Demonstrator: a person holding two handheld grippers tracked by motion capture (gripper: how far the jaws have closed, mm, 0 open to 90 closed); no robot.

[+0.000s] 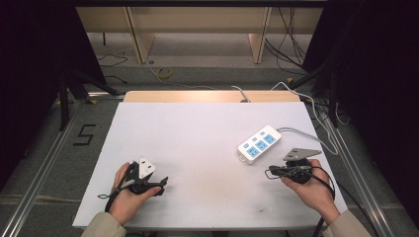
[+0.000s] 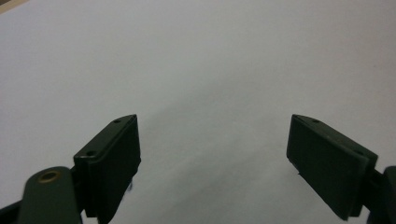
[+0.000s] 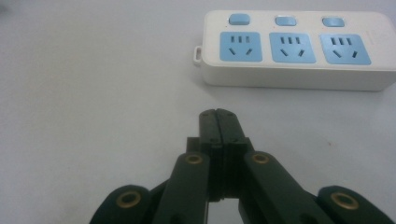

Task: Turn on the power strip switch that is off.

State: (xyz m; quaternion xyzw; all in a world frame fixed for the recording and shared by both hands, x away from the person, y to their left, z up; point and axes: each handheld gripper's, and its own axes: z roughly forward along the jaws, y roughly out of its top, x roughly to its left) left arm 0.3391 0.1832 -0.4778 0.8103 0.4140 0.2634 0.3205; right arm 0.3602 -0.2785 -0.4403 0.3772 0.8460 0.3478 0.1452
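Lower left of the high view: left gripper (image 1: 157,183) held low over the white worktop (image 1: 197,138), fingers (image 2: 112,163) spread wide, nothing between. Lower right: right gripper (image 1: 271,172), fingers (image 3: 217,122) pressed together, empty. Just beyond, right of centre: white power strip (image 1: 259,143) with three blue sockets, lying flat, grey cord (image 1: 306,134) trailing right.

Lab: white table (image 1: 197,128), floor cables (image 1: 291,44), metal framing (image 1: 44,158).

One power strip (image 1: 259,143) – three sockets, three switches; two grippers – left gripper (image 1: 160,184), right gripper (image 1: 270,172).
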